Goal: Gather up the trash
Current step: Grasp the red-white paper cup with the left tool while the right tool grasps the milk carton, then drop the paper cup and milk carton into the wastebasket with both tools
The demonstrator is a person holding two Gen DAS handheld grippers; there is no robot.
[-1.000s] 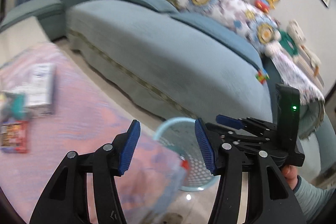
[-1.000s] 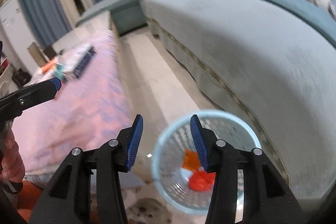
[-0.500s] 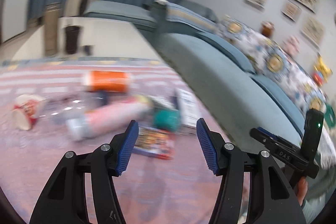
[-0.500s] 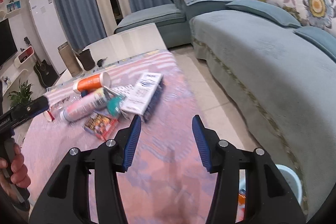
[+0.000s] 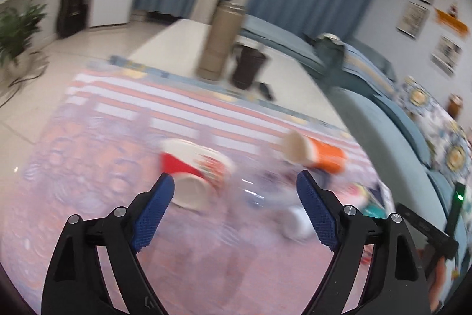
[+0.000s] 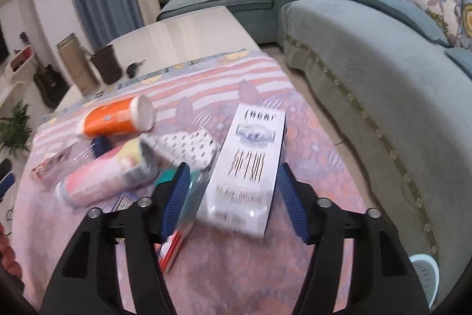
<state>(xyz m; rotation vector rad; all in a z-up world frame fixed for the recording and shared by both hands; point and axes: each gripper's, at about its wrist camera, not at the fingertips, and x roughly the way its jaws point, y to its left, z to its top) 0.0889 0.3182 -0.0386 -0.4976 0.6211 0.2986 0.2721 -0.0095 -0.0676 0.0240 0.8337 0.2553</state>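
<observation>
Trash lies on a pink patterned tablecloth [image 6: 309, 176]. In the right wrist view my right gripper [image 6: 231, 201] is open and straddles the near end of a long white box [image 6: 250, 167]. Left of the box lie a pink tube [image 6: 100, 182], an orange cup [image 6: 118, 118] on its side, a white patterned wrapper [image 6: 188, 148] and a teal and red packet [image 6: 188, 205]. In the left wrist view my left gripper [image 5: 236, 210] is open above the cloth, just short of a red and white paper cup [image 5: 197, 176] on its side. The orange cup [image 5: 315, 154] lies farther right.
A light blue bin [image 6: 424, 276] stands on the floor at the lower right, beside the blue-green sofa [image 6: 383, 55]. At the table's far end stand a tan cylinder [image 5: 219, 45] and a dark cup [image 5: 247, 67]. The right gripper's body [image 5: 427, 229] shows at the left view's right edge.
Both grippers swung away from the bin and sofa toward the table. The left view moved on to the red and white cup; the right gripper closed in around the white box.
</observation>
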